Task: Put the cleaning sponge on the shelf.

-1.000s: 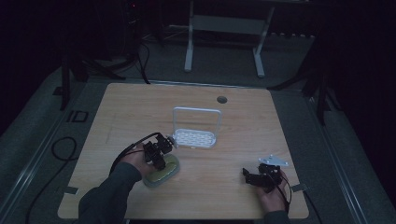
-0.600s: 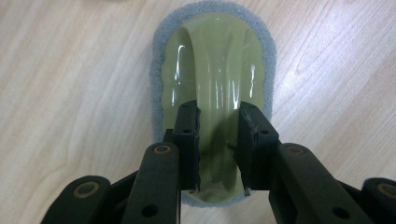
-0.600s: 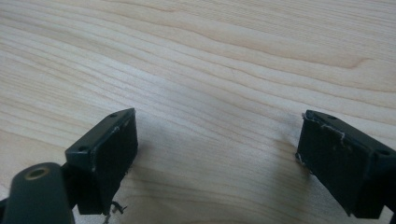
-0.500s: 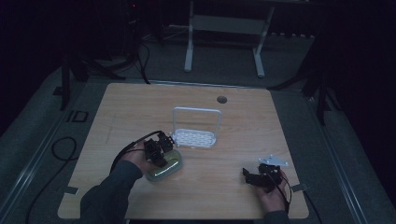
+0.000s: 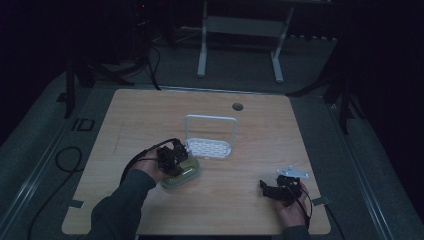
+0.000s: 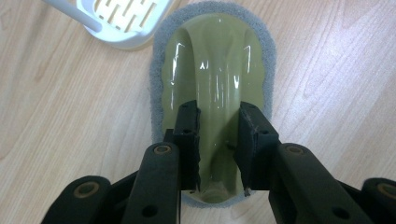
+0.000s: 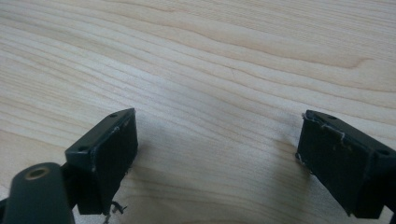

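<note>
Olive-green plastic scrubber with a grey abrasive pad (image 6: 212, 70) lies on the wooden table (image 5: 300, 135) just beside the white slotted rack (image 5: 209, 146), looking light, glossy and slippery; its raised central ridge is the natural hold. Left claw (image 6: 219, 140) is clenched on that ridge, while the right claw (image 7: 217, 154) rests released over bare table, with open room all round.

The person's left forearm (image 5: 117, 205), in a dark sleeve, reaches in from the near edge and angles toward the middle of the table. Its hand holds the black two-jaw left gripper (image 6: 218, 140), tipped downward, jaws drawn in tight on what sits between them. The right hand (image 5: 291, 209) rests low near the right corner (only the wrist showing), holding the black right gripper (image 7: 217, 161), jaws spread wide with nothing between them.
</note>
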`<state>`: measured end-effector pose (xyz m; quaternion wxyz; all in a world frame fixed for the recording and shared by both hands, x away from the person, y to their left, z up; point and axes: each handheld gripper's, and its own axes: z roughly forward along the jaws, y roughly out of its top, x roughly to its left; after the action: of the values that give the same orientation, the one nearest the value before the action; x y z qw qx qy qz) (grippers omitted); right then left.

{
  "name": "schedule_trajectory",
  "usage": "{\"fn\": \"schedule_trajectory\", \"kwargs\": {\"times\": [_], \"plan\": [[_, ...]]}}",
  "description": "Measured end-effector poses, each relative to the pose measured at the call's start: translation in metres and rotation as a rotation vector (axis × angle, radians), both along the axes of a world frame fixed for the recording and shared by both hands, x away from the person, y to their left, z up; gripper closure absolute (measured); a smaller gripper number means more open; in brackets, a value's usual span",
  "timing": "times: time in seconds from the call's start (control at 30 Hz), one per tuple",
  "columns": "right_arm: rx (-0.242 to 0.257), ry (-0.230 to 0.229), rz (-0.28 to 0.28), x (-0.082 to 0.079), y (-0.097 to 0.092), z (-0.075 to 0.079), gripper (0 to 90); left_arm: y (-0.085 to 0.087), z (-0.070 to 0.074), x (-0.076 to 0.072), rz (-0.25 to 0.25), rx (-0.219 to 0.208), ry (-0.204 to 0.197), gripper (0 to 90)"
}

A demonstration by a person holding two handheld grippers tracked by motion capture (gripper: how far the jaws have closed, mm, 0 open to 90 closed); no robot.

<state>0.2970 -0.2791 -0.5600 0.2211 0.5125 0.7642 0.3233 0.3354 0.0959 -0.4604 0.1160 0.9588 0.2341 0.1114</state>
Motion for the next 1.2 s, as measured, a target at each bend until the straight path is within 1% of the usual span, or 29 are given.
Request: {"fn": "schedule_trajectory", "kwargs": {"times": [0.13, 0.37, 0.43, 0.67, 0.7, 0.87, 1.0, 1.07, 1.1, 1.2], "plan": [[0.000, 0.000, -0.001, 0.000, 0.000, 0.000, 11.8, 0.000, 0.002, 0.001, -0.003, -0.007, -0.015, 71.8], [0.000, 0.000, 0.000, 0.000, 0.000, 0.000, 11.8, -0.002, 0.001, 0.004, -0.041, -0.009, -0.039, 71.8], [0.000, 0.000, 0.000, 0.000, 0.000, 0.000, 11.8, -0.003, 0.001, 0.005, -0.061, -0.009, -0.049, 71.7], [0.000, 0.000, 0.000, 0.000, 0.000, 0.000, 11.8, -0.005, 0.002, 0.006, -0.087, -0.005, -0.062, 71.7], [0.000, 0.000, 0.000, 0.000, 0.000, 0.000, 11.8, -0.005, 0.002, 0.006, -0.091, -0.005, -0.068, 71.7], [0.000, 0.000, 0.000, 0.000, 0.000, 0.000, 11.8, -0.007, 0.004, 0.007, -0.128, -0.008, -0.087, 71.8], [-0.001, -0.001, 0.000, 0.000, 0.000, 0.000, 11.8, -0.008, 0.006, 0.009, -0.139, -0.005, -0.103, 71.7], [-0.002, -0.003, 0.002, 0.000, 0.000, 0.000, 11.8, -0.008, 0.007, 0.010, -0.139, -0.005, -0.112, 71.8], [-0.003, -0.004, 0.003, 0.000, 0.000, 0.000, 11.8, -0.008, 0.007, 0.011, -0.130, -0.010, -0.115, 71.8], [-0.002, -0.002, 0.001, 0.000, 0.000, 0.000, 11.8, -0.009, 0.007, 0.013, -0.132, -0.007, -0.117, 71.8]]}}
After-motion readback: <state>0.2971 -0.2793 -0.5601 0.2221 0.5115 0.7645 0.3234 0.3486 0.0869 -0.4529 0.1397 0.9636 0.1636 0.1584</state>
